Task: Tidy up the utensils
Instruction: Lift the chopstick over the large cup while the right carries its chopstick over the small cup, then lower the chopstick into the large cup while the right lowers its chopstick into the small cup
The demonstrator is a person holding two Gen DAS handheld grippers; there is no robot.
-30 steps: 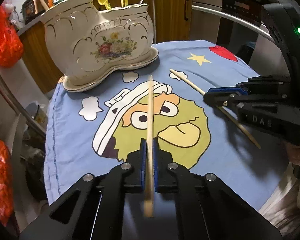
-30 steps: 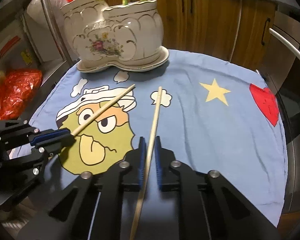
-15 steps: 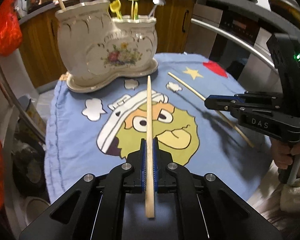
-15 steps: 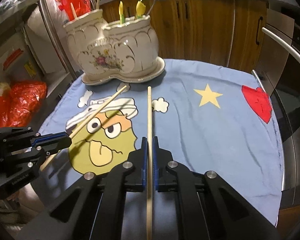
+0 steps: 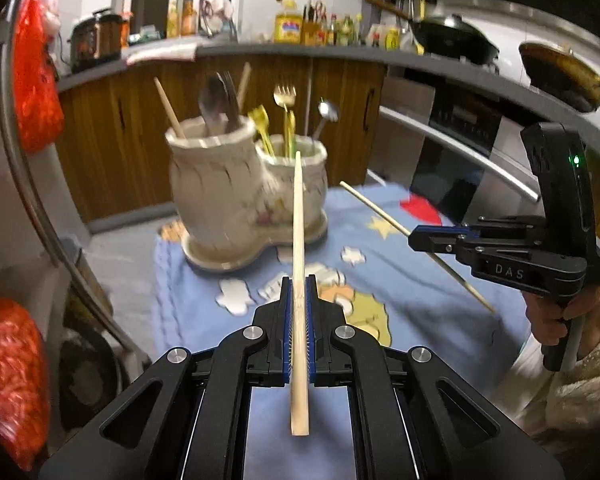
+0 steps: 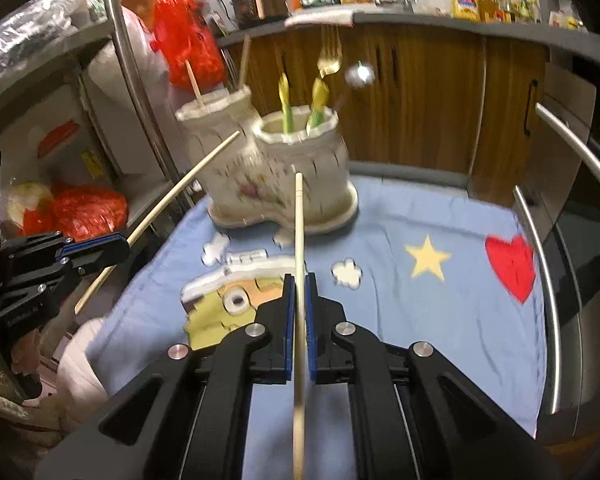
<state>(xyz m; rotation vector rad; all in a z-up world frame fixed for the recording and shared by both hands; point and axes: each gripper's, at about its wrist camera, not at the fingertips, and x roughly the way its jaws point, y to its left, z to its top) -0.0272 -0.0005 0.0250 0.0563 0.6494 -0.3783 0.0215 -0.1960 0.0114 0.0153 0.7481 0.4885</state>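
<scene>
Two plain wooden chopsticks are off the cloth and in the air, one in each gripper. The left chopstick (image 5: 299, 264) is pale, slim and straight, clamped near its thick end between the blue pads of the left gripper (image 5: 299, 308), its tip pointing at the ceramic holder (image 5: 236, 204). The right chopstick (image 6: 299, 256) looks the same and is pinched likewise by the right gripper (image 6: 299, 308), jaws closed on it.

The holder, a cream two-pot piece with a floral print, stands on its saucer at the far left corner of the blue cartoon cloth (image 6: 440, 320). It already carries forks, spoons and other chopsticks, so most sorting looks done. No loose utensils show on the cloth; what seems left is dropping these two sticks into a pot.
</scene>
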